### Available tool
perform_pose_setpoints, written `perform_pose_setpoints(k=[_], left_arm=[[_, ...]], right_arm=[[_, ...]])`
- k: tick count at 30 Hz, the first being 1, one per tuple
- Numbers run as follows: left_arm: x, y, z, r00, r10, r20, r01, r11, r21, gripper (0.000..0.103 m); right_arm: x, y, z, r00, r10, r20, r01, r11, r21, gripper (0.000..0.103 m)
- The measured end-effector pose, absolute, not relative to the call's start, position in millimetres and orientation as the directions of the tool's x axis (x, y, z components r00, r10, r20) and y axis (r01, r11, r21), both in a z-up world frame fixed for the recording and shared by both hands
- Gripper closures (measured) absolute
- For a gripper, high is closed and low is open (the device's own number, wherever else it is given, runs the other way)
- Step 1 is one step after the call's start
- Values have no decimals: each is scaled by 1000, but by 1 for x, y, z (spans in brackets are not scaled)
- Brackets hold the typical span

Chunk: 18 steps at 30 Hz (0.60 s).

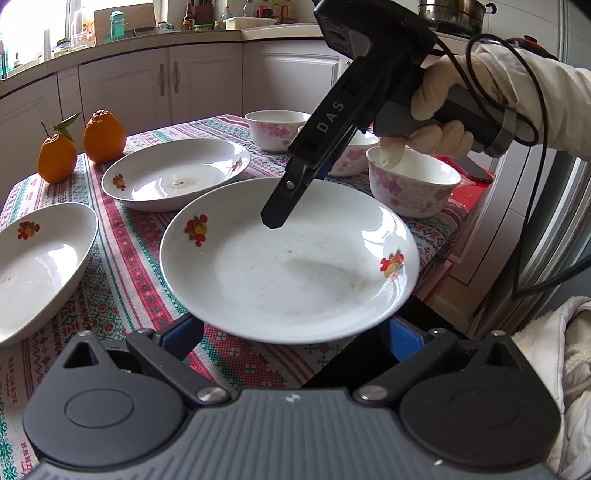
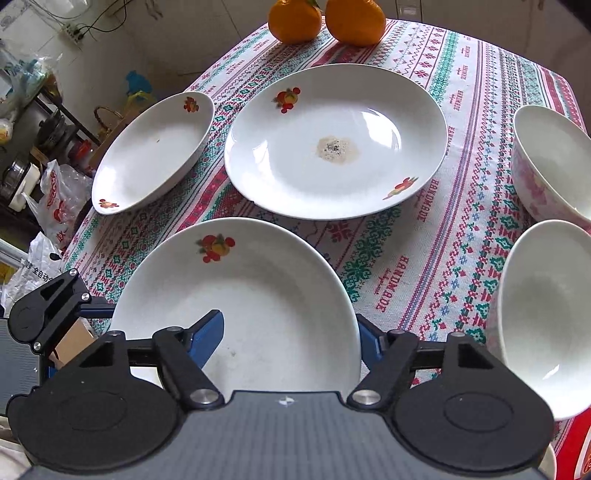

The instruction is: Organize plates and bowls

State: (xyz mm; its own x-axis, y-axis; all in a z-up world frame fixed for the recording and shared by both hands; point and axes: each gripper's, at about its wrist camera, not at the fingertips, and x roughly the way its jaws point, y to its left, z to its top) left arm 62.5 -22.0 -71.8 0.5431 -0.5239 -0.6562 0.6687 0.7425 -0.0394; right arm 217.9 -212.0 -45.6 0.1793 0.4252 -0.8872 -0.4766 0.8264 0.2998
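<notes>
While you hold over the patterned tablecloth (image 2: 424, 240), the plate (image 2: 258, 295) you're after sits lower centre in the right wrist view. Your right claw (image 2: 290, 332) is clamped on its rim, with one blue pad inside the dish and the other against the outer edge. Your left claw (image 1: 295, 332) is spread wide at the plate's opposite edge. Two more plates (image 2: 332, 147) (image 2: 155, 155) lie above it, bowls (image 2: 554, 162) (image 2: 546, 314) at the right edge and oranges (image 2: 295, 20) (image 2: 354, 20) up top.
</notes>
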Motion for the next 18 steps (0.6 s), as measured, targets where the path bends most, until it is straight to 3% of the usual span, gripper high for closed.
perform_pose_setpoints(k=[9, 18], left_arm=[[67, -11, -66, 553, -503, -664, 663, 748, -15, 2], [67, -7, -67, 541, -522, -660, 675, 737, -29, 2]], right_arm=[[223, -211, -45, 175, 465, -868, -474, 812, 340, 23], [241, -222, -53, 59, 543, -837, -387, 786, 482, 23]])
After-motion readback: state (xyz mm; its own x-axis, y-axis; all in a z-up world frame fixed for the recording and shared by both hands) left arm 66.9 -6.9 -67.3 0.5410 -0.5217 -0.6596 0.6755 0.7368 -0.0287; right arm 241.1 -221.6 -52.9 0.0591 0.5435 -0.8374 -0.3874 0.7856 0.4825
